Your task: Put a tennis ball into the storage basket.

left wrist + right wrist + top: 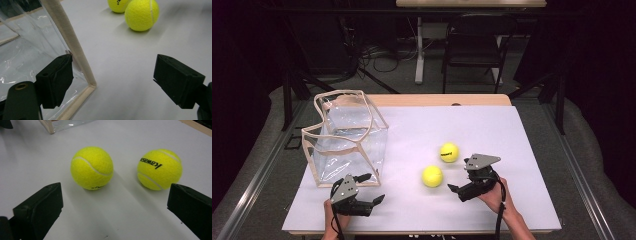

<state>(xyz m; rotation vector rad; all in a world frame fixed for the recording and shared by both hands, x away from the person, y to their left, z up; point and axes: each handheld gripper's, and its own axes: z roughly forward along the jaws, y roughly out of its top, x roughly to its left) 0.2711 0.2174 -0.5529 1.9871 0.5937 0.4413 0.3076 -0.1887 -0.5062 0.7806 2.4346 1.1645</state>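
Two fuzzy yellow felt tennis balls lie on the white sheet covering the table (pixel 492 125): the nearer tennis ball (pixel 432 176), with a curved white seam, and the farther tennis ball (pixel 449 152), printed with black lettering, sit near each other without touching, both to the right of the clear plastic bag. That bag (pixel 347 140) is a boxy, open-topped thing of glossy, wrinkled transparent film, edged all round with cream fabric piping; it stands upright at the table's left side. The right tool (pixel 459 190), black and angular with a grey three-cornered plate on top, is held just to the right of the nearer ball and points toward it; its jaws stand wide apart with nothing between them, and in the right gripper view the two balls lie ahead of them. The left tool (pixel 375 188) rests just in front of the bag's near right corner, its jaws spread, one jaw beside the bag's piped corner edge (pixel 75 47) in the left gripper view; whether it touches the film I cannot tell.
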